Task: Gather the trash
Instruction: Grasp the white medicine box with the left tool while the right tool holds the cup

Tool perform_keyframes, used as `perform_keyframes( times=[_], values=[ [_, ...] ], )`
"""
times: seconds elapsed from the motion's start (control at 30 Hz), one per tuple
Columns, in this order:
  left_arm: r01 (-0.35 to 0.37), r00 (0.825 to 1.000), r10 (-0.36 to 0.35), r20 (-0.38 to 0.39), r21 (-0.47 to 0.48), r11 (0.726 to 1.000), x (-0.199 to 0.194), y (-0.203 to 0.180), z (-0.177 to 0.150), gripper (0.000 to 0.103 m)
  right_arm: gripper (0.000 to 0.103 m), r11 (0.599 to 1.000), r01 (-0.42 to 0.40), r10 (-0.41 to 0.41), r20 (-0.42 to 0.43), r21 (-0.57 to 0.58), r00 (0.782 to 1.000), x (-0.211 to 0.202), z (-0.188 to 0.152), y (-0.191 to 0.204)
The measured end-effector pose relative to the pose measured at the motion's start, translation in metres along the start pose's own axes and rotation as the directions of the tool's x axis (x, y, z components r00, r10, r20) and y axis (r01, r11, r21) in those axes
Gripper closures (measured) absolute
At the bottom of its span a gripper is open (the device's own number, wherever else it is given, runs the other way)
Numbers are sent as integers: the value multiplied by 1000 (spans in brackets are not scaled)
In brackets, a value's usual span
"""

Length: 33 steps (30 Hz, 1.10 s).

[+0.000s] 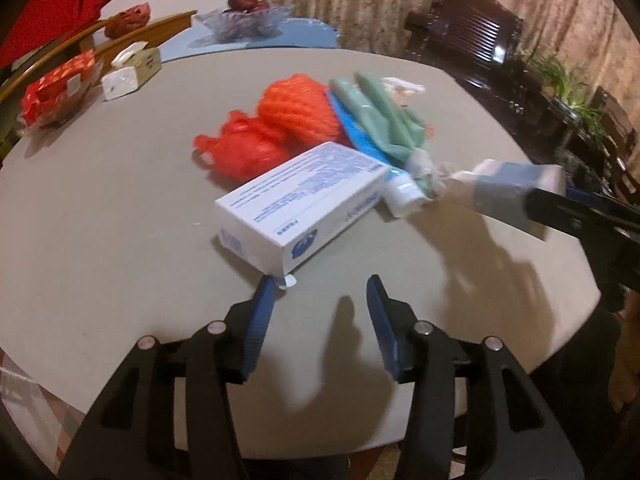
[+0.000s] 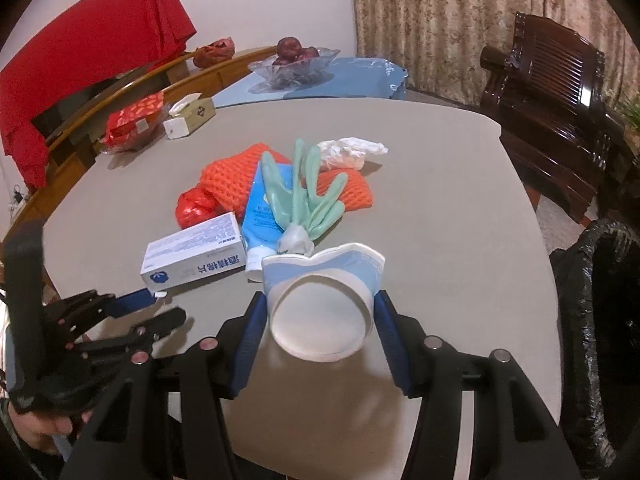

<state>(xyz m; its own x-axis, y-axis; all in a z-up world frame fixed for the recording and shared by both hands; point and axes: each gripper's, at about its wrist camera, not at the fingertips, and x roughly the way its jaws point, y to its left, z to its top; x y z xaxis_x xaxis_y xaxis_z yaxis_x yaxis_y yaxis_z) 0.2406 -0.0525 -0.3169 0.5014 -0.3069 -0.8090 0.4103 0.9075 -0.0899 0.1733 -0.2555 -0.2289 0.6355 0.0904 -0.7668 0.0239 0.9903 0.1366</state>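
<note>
A pile of trash lies mid-table: a white box, an orange foam net, a red plastic bag, a blue tube, a green rubber glove and a crumpled tissue. My left gripper stands open just short of the box's near corner, with nothing between its fingers. My right gripper is shut on a squashed white-and-blue paper cup, held above the table beside the tube's cap.
A black trash bag hangs open off the table's right edge. At the far left stand a tissue box and a red packet. Behind are a glass fruit bowl and a dark wooden chair.
</note>
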Motion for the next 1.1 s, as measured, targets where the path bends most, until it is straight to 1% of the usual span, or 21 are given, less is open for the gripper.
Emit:
perform_keyframes(
  times=[0.07,0.1,0.13,0.23,0.27,0.33,0.43,0.47,0.53,0.57,0.67,0.73,0.77,0.83,0.87,0.9,0.93,0.97,1.0,1.1],
  values=[
    [-30,999,29,24,31,999,-6,-6,-2,42,49,1000,-1,1,0,6,1000,0,-1,-1],
    [-56,998,54,44,42,998,-10,-7,-2,33,49,1000,-2,2,0,6,1000,0,-1,0],
    [-83,995,80,63,40,996,-12,-4,-1,29,49,1000,-4,4,1,5,1000,-1,-1,0],
    [-115,990,115,84,-9,993,-13,13,2,26,49,1000,-10,10,6,0,1000,-3,-2,3],
    [-116,990,117,83,-18,993,-11,18,3,25,49,1000,-10,10,7,-2,1000,-3,-2,4],
    [-108,991,110,78,-27,994,-6,26,5,21,49,1000,-11,11,8,-2,1000,-4,-2,2],
    [-98,993,97,62,1,995,6,26,9,21,49,1000,-11,11,2,-2,1000,-2,-3,3],
    [-98,993,97,67,13,995,9,25,12,20,49,1000,-11,11,1,-3,1000,-2,-3,2],
    [-99,993,97,71,36,994,13,23,15,17,49,1000,-9,9,-1,-7,1000,-2,-3,3],
    [-112,992,108,72,52,992,17,22,17,17,49,1000,-9,9,-2,-9,1000,-1,-2,3],
    [-107,993,102,68,75,991,23,19,19,18,49,1000,-7,7,-6,-12,1000,-1,-3,2],
    [-113,992,108,66,80,990,24,17,20,33,49,1000,-5,5,-7,-11,1000,-1,-2,2],
    [-119,991,114,68,79,990,23,17,19,36,49,1000,-5,5,-8,-11,1000,0,-2,2],
    [-101,993,97,65,61,993,21,18,19,52,49,1000,-7,7,-8,-11,1000,0,-2,2],
    [-93,994,89,64,60,994,19,18,18,57,49,1000,-8,8,-8,-12,1000,0,-2,3],
    [-88,995,84,62,60,994,18,17,17,69,49,1000,-9,9,-8,-14,1000,0,-2,3],
    [-79,996,76,55,60,995,18,16,16,93,49,1000,-10,10,-9,-16,1000,0,-2,4],
    [-57,998,55,42,56,997,18,16,15,97,49,1000,-10,10,-8,-17,1000,-1,-2,5],
    [-33,999,31,34,43,999,18,16,14,99,49,1000,-11,11,-8,-16,1000,0,-3,5],
    [-21,999,19,30,42,999,15,14,11,99,49,1000,-9,9,-4,-14,1000,-2,-2,5]
  ],
)
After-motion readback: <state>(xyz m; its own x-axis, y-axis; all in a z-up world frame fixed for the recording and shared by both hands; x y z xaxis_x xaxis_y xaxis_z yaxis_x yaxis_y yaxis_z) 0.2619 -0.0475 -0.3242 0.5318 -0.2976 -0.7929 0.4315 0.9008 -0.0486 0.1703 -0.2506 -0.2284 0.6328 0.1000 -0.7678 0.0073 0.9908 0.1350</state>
